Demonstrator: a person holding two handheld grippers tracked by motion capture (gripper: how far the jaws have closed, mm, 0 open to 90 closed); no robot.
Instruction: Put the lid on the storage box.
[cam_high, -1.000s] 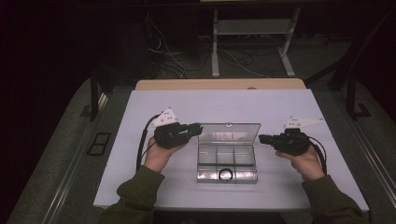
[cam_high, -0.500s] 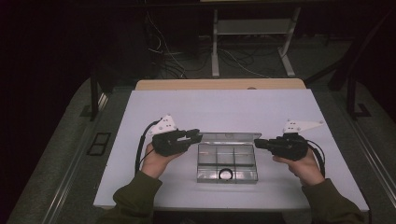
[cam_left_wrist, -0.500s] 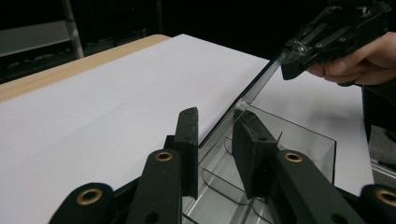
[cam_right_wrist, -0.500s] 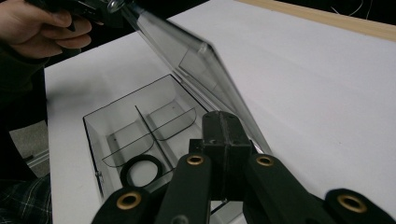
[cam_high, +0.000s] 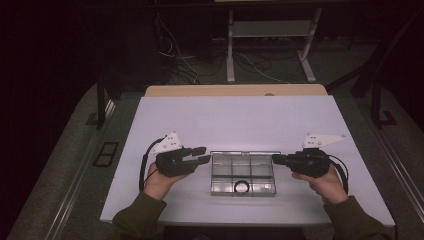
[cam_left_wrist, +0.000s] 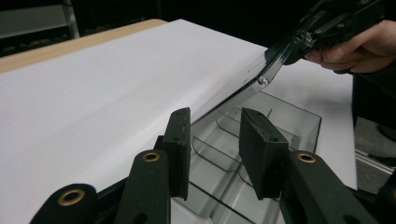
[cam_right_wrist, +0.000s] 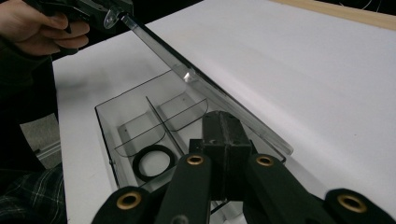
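Your left claw (cam_high: 202, 154) sits at the left end of the clear box (cam_high: 216, 175), your right claw (cam_high: 275, 160) at its right end. The box lies mid-tabletop (cam_high: 240, 120), nearer your edge, with a black ring (cam_high: 241, 187) in a front compartment.

The box's long axis runs straight from one claw to the other, and so does the lid (cam_right_wrist: 187, 70), hinged along the far side and standing at a slant over the compartments.

Your left claw has just been opening: its pads are apart, the lid's near corner lines up with the gap, and nothing is pressed. Your right claw is closed tight, its tip meeting the lid's other corner; you can't tell whether it pinches the plastic or only props it.

Both hands are about equally near. The lid seems to rest on the right claw alone, so whichever way it swings, move across the long axis.
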